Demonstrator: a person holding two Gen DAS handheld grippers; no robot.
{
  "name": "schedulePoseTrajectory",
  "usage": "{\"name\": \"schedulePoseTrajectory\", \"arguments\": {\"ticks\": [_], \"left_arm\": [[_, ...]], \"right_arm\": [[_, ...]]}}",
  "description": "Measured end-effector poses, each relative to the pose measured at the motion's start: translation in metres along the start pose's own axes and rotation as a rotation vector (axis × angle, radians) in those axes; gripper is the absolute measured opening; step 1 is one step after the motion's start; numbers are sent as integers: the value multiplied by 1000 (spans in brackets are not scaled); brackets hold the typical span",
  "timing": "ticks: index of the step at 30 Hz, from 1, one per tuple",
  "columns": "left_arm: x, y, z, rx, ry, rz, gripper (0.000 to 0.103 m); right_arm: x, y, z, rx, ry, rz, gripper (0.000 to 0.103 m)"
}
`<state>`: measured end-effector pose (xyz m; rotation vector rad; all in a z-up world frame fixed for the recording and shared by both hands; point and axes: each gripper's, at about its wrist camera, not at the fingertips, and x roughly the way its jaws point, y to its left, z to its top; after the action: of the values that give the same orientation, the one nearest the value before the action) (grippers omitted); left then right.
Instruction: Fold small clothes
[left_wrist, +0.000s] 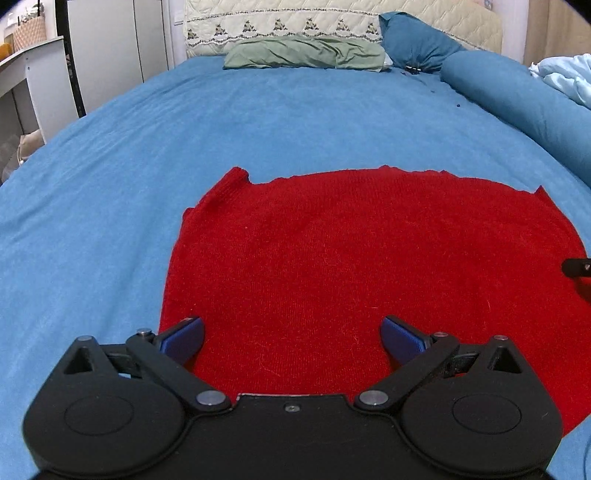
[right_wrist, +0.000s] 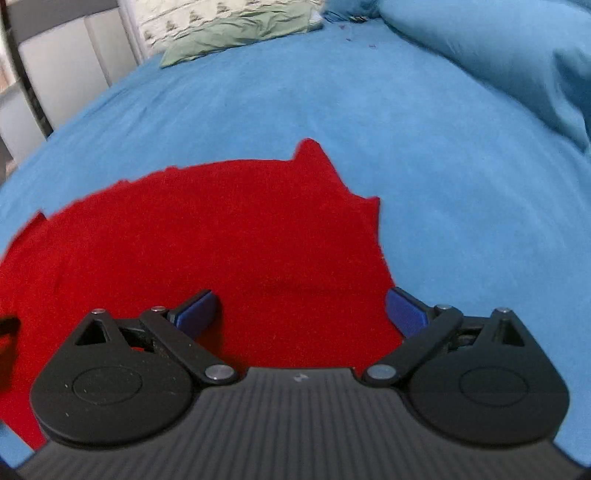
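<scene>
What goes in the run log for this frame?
red garment flat on blue bedsheet | left gripper open | right gripper open | nothing gripped

Fuzzy red knit garment (left_wrist: 369, 266) lies on nappy blue cloth bedspread (left_wrist: 184, 147).

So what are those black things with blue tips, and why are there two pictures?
They are two grabbers that a person holds, one in each hand. Each carries a little camera looking out past its own two fingers, so each picture is one grabber's view. One shows the left gripper, the other the right gripper. Both are open and hold nothing. Under them a red sweater lies flat on a bed with a blue sheet, waiting to be folded. Pillows sit at the far end.
</scene>
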<state>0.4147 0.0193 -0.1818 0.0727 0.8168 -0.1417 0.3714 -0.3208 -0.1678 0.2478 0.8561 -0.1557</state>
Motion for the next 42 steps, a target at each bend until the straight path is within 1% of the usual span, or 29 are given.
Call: {"name": "schedulePoseTrajectory", "arguments": {"ticks": [2, 3, 6, 7, 9, 11, 13, 15, 16, 17, 20, 23, 25, 26, 27, 29, 32, 34, 36, 37, 38, 40, 41, 42], "left_arm": [[0, 2, 1, -3, 6, 2, 103], [1, -4, 5, -2, 11, 8, 103], [-5, -11, 15, -2, 23, 46, 103], [-13, -14, 18, -7, 14, 56, 103], [-44, -23, 20, 5, -74, 44, 103], [-71, -38, 21, 35, -150, 41, 103], [-85, -54, 26, 69, -171, 11, 103], [-89, -71, 28, 95, -145, -32, 103], [-87, -80, 28, 106, -127, -48, 103], [-85, -88, 27, 115, -116, -51, 103], [-73, -108, 22, 142, -67, -47, 103], [-56, -123, 15, 161, -13, -69, 103], [-44, -126, 13, 167, 19, -66, 103], [-39, -128, 11, 157, 32, -66, 103], [-34, -131, 10, 145, 42, -67, 103], [-25, -135, 9, 122, 50, -75, 103], [-14, -142, 5, 104, 67, -87, 103], [-8, -144, 3, 95, 95, -77, 103], [-2, -148, 2, 100, 93, -67, 103], [-1, -149, 3, 105, 89, -61, 103], [0, -150, 2, 109, 86, -55, 103], [1, -152, 2, 117, 87, -42, 103], [3, -153, 3, 124, 89, -36, 103], [4, -154, 3, 130, 93, -33, 103]], "right_arm": [[-6, 4, -1, -28, -7, 11, 103], [-12, 8, -2, -58, -9, 11, 103], [-39, 12, 5, -101, -69, 8, 103], [-51, 13, 9, -112, -84, 17, 103], [-75, 12, 11, -159, -86, 51, 103], [-97, 13, 9, -217, -76, 64, 103], [-110, 14, 9, -253, -71, 44, 103], [-118, 11, 5, -251, -47, 31, 103], [-121, 6, 1, -246, -28, 39, 103], [-119, 2, -3, -241, -8, 47, 103], [-111, -7, -11, -210, 36, 19, 103], [-99, -23, -23, -142, 54, 38, 103], [-92, -30, -34, -105, 59, 52, 97], [-87, -32, -38, -95, 54, 56, 90], [-84, -32, -41, -92, 45, 57, 88], [-79, -33, -49, -91, 15, 55, 88], [-65, -31, -56, -88, 10, 52, 88], [-60, -27, -57, -112, -7, 48, 83], [-60, -23, -57, -138, -10, 59, 66], [-61, -21, -57, -141, -7, 66, 60], [-60, -19, -56, -146, 1, 67, 50], [-61, -16, -53, -140, 16, 61, 37], [-60, -15, -51, -125, 29, 75, 26], [-61, -14, -47, -100, 41, 76, 26]]}}
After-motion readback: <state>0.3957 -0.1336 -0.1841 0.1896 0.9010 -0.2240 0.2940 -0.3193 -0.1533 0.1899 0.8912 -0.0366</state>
